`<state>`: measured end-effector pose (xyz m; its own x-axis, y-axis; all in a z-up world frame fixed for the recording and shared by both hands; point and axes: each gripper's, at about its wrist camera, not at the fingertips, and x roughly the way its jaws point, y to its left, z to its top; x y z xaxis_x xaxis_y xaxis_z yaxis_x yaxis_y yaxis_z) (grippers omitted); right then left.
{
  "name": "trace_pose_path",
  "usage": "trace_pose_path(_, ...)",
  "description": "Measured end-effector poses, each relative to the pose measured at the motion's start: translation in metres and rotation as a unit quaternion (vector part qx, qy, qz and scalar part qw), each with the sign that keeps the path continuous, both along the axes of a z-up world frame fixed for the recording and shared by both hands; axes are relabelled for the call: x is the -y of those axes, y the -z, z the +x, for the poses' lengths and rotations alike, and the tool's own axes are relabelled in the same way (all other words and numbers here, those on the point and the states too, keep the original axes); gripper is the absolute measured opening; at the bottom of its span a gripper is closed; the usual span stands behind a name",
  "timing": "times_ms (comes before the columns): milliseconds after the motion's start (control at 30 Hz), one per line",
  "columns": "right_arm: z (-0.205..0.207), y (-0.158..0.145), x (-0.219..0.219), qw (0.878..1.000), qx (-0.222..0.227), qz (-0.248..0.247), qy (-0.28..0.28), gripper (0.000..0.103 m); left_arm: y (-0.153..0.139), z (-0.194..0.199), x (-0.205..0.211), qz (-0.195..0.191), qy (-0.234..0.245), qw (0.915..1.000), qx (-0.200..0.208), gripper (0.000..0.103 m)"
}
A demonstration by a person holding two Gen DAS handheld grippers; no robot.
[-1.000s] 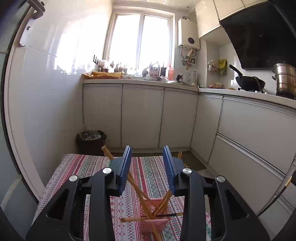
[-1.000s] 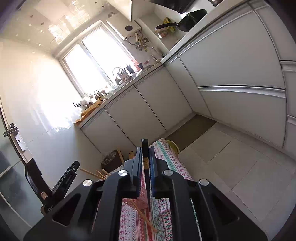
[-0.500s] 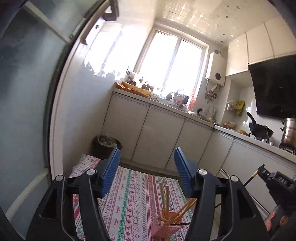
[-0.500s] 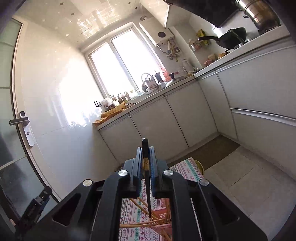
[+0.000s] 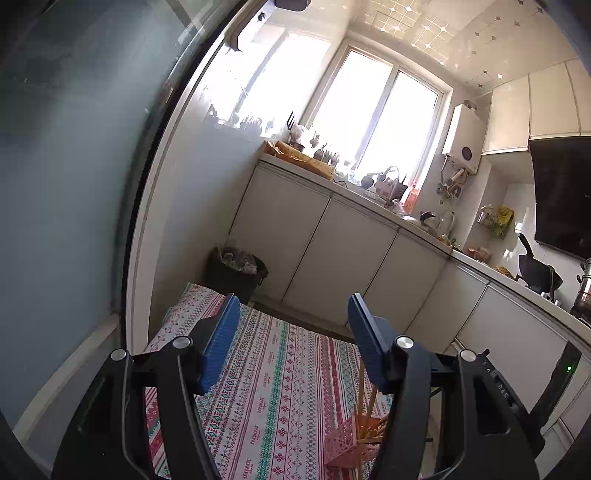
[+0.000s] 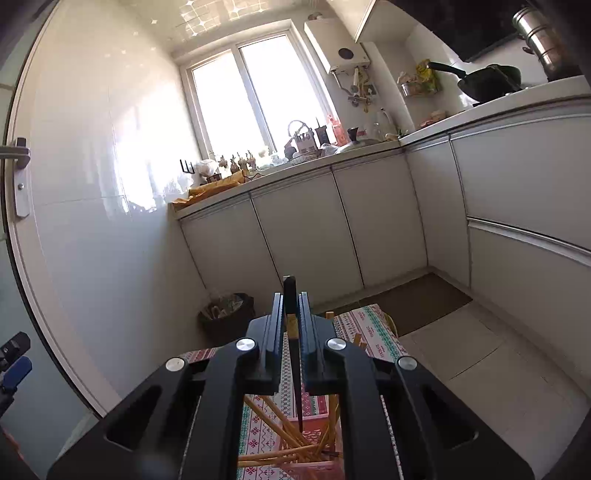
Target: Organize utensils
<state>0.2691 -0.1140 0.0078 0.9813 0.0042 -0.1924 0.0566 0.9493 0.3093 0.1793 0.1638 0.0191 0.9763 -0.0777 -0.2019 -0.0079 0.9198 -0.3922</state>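
No wording can be read for certain anywhere. The patterned tablecloth carries small repeated lettering in its stripes, too small and warped to make out. To the right of the tablecloth in the left wrist view, a black device shows a few pale raised letters along its edge, blurred beyond reading. Bottles and packets by the window show no legible labels.

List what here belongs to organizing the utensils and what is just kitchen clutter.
Belongs to the job:
- pink basket
- wooden chopsticks in it
- dark chopstick, clamped in the right gripper
- left gripper, jaws apart and empty

Just lying about:
- patterned cloth
- trash bin
- wok
- steel pot
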Motion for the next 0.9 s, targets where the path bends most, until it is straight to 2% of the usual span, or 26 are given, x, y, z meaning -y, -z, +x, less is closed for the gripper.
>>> trace_pose_path(167,0.006,0.013,-0.011,1.0,-0.013,-0.022,-0.004,0.013,0.0,0.0,-0.006,-0.001,-0.001,1.0,-0.007,0.057)
trace_pose_path(200,0.006,0.014,-0.012,1.0,-0.016,-0.024,-0.004,0.017,-0.002,-0.001,-0.007,-0.002,-0.001,1.0,-0.007,0.057)
trace_pose_path(233,0.006,0.015,-0.011,1.0,-0.018,-0.022,-0.002,0.027,-0.002,-0.001,-0.009,-0.002,-0.001,1.0,-0.007,0.057)
trace_pose_path(267,0.003,0.015,-0.009,1.0,-0.017,-0.018,0.0,0.032,-0.003,-0.002,-0.009,-0.003,-0.001,1.0,-0.007,0.057)
trace_pose_path(500,-0.021,-0.001,-0.004,1.0,0.004,-0.017,0.005,0.032,-0.005,-0.002,-0.002,-0.001,0.012,0.9999,-0.009,0.06)
trace_pose_path(600,-0.033,-0.009,-0.004,1.0,0.012,-0.016,0.007,0.037,-0.006,-0.002,0.005,0.002,0.023,0.9997,-0.012,0.064)
trace_pose_path(667,-0.044,-0.013,-0.004,1.0,0.02,-0.015,0.01,0.057,-0.006,-0.004,0.011,0.008,0.028,0.9995,-0.012,0.07)
trace_pose_path(700,-0.05,-0.016,-0.004,0.999,0.026,-0.013,0.014,0.063,-0.006,-0.005,0.015,0.012,0.031,0.9994,-0.011,0.073)
trace_pose_path(767,-0.062,-0.02,-0.003,0.999,0.037,-0.012,0.02,0.077,-0.006,-0.006,0.023,0.023,0.033,0.9991,-0.013,0.085)
trace_pose_path(833,-0.072,-0.023,-0.004,0.999,0.032,-0.019,0.032,0.083,-0.006,-0.008,0.033,0.038,0.028,0.9987,-0.015,0.096)
trace_pose_path(900,-0.081,-0.025,-0.005,0.998,0.019,-0.025,0.047,0.086,-0.006,-0.01,0.047,0.072,0.02,0.997,-0.017,0.096)
